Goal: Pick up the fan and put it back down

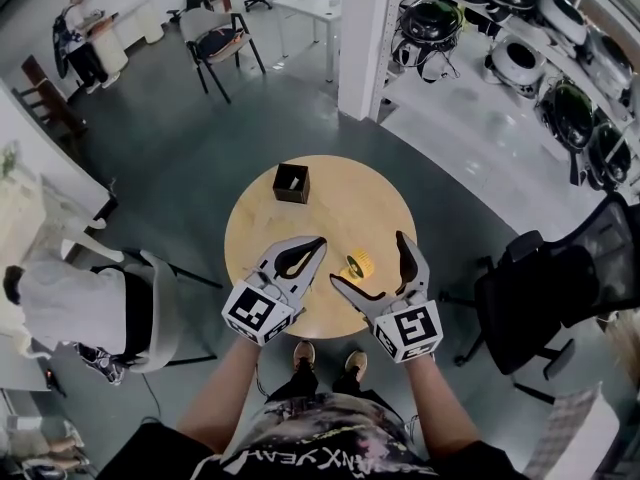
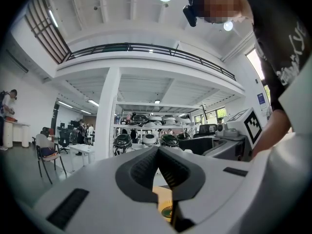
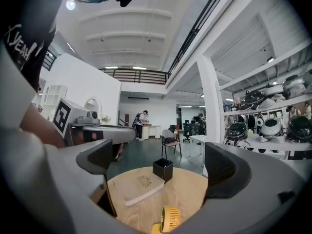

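A small yellow fan [image 1: 358,266] lies on the round wooden table [image 1: 350,193], near its front edge. My right gripper [image 1: 368,259] is open, one jaw on each side of the fan and just above it, not touching. The right gripper view has the fan [image 3: 170,217] low in the middle, between the wide-apart jaws of the right gripper [image 3: 161,163]. My left gripper [image 1: 318,243] hovers left of the fan, shut on nothing. The left gripper view has the left gripper [image 2: 157,155] with jaws pressed together, and a bit of the fan [image 2: 168,211] beneath them.
A black open box [image 1: 291,182] stands at the table's far side. A pale book [image 3: 136,186] lies left of the box [image 3: 163,168]. A black office chair [image 1: 545,288] is to the right, a seated person [image 1: 70,308] to the left, and shelves of helmets [image 1: 520,58] behind.
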